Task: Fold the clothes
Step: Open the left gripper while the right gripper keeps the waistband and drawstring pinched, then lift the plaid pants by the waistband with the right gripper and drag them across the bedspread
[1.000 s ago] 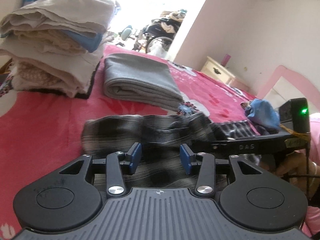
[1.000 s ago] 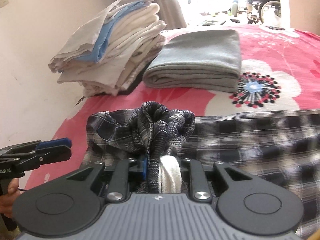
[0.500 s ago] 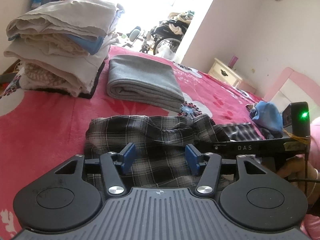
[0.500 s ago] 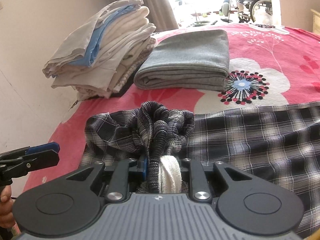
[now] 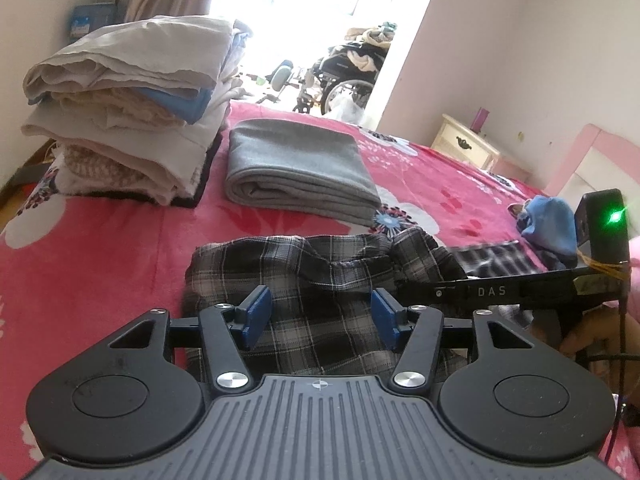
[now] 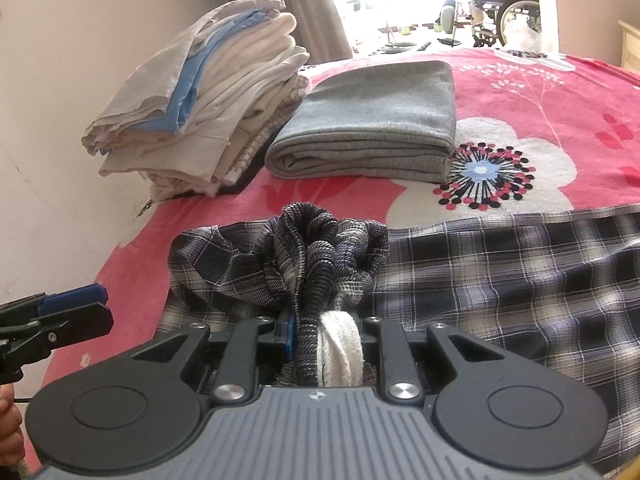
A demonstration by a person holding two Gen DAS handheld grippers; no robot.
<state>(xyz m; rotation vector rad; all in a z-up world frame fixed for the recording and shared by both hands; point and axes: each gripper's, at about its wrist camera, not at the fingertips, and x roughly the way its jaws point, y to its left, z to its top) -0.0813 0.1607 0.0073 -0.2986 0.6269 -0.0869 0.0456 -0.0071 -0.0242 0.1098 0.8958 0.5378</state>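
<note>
On the pink flowered blanket (image 5: pixel 100 248), a tall stack of folded pale clothes (image 5: pixel 132 120) is seen at the left, with a folded grey garment (image 5: pixel 296 168) just beside it. The left gripper (image 5: pixel 318 316) is held spread apart over the dark plaid shirt (image 5: pixel 316 284), now flatter than a second ago. The right gripper (image 6: pixel 326 344) remains clamped on the shirt's bunched fabric.

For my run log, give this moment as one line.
left gripper: open over plaid garment | right gripper: shut on garment bunch
</note>
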